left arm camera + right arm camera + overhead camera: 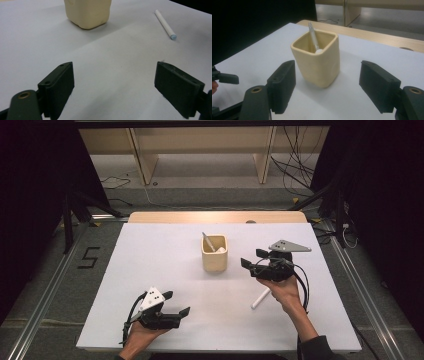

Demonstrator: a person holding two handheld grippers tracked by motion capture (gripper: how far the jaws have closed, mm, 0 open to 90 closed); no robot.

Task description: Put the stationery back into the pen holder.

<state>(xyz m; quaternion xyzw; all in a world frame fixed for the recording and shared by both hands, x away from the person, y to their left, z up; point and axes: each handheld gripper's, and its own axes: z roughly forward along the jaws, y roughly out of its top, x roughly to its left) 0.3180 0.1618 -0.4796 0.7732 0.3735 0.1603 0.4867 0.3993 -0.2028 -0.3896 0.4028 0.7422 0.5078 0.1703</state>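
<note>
A cream square cup [215,253] stands on the white table top [150,255], with a grey pen [208,241] leaning inside it. The cup [317,60] and its pen [313,37] sit ahead of my right gripper [328,86], whose jaws are open and empty. That right gripper [253,258] hovers just right of the cup. A white marker [260,298] lies on the table under the right hand. My left gripper [176,303] rests open near the front left edge. In its view the cup [87,12] is ahead and the marker [165,24] lies to the right; the left gripper [113,87] holds nothing.
A wooden strip [215,217] borders the table's far edge. Beyond it stand wooden shelf legs [142,160] and loose cables [295,165] on the floor. Metal rails [45,295] run along both sides of the table.
</note>
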